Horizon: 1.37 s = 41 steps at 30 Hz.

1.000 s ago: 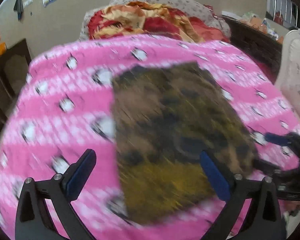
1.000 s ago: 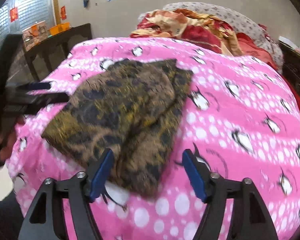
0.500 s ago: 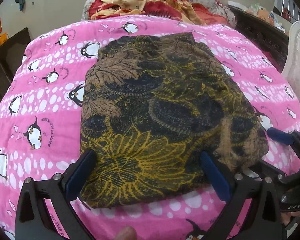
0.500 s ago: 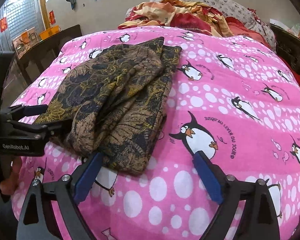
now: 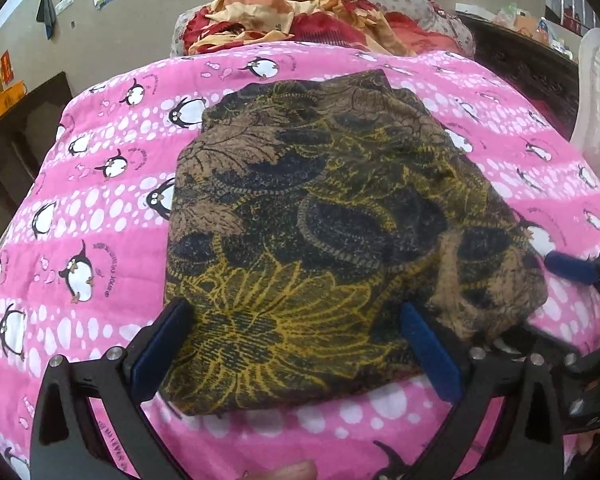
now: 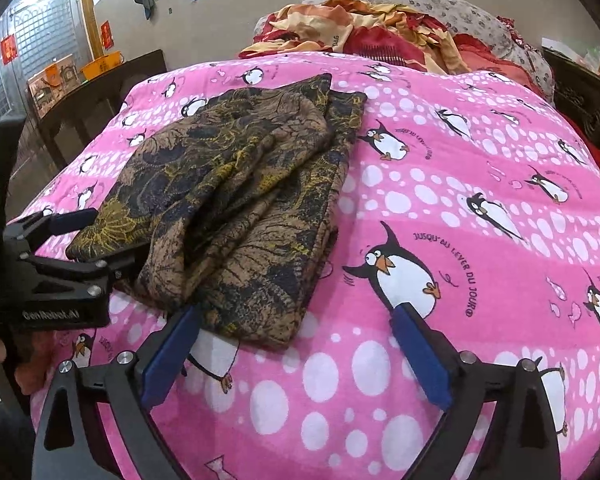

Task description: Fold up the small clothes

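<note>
Garment (image 5: 320, 240) lies between open left hand-held gripper (image 5: 296, 344) fingers.

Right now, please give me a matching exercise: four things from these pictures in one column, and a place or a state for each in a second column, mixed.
Things:
1. folded garment
2. left gripper
3. right gripper
4. red and orange bedding

Places or states:
a. heaped at the far end of the bed
b. lies on the pink penguin blanket
c. open, astride the garment's near edge
d. jaws opening, the garment's near corner just inside one finger

Pairs: 1-b, 2-c, 3-d, 4-a
</note>
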### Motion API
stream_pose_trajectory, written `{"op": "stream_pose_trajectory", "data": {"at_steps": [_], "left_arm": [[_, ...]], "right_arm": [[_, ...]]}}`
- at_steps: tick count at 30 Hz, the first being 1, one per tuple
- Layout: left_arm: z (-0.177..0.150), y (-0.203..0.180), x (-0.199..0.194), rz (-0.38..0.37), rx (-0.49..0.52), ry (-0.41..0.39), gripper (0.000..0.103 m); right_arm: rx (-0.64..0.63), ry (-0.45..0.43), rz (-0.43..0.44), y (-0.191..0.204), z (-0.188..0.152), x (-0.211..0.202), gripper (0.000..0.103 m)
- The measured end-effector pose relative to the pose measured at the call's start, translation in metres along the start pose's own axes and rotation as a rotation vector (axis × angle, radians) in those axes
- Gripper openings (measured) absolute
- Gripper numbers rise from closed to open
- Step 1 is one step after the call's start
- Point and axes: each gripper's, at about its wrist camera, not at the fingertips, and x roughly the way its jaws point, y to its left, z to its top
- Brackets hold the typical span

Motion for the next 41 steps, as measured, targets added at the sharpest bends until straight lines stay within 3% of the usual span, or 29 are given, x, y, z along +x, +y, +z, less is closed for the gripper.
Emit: {"op": "stream_pose_trajectory", "data": {"at_steps": [4,6,12,18,33,41], "left_arm": [[0.007,-0.003,-0.024,0.074,-0.009,0.019,0.103],[0.011,-0.002,-0.040,0.074,-0.037,0.014,0.103],[0.023,-0.001,-0.059,0.033,-0.083,0.051,0.103],[0.029,-0.002,-0.065,-0.008,-0.114,0.062,0.103],[0.029,-0.003,-0.058,0.002,-0.134,0.111,0.103],[0.026,-0.005,-0.059,0.029,-0.128,0.087,0.103]], "right_arm": [[-0.012,0.121,-0.074,0.004,0.007,-0.003,0.100],[0.030,0.146,-0.097,0.000,0.009,-0.014,0.100],[0.148,0.062,-0.117,-0.019,0.039,-0.064,0.100],[0.109,0.001,-0.106,-0.011,0.056,-0.091,0.100],[0.064,0.022,-0.068,0.004,0.053,-0.085,0.100],[0.054,0.024,-0.060,0.007,0.052,-0.084,0.100]]}}
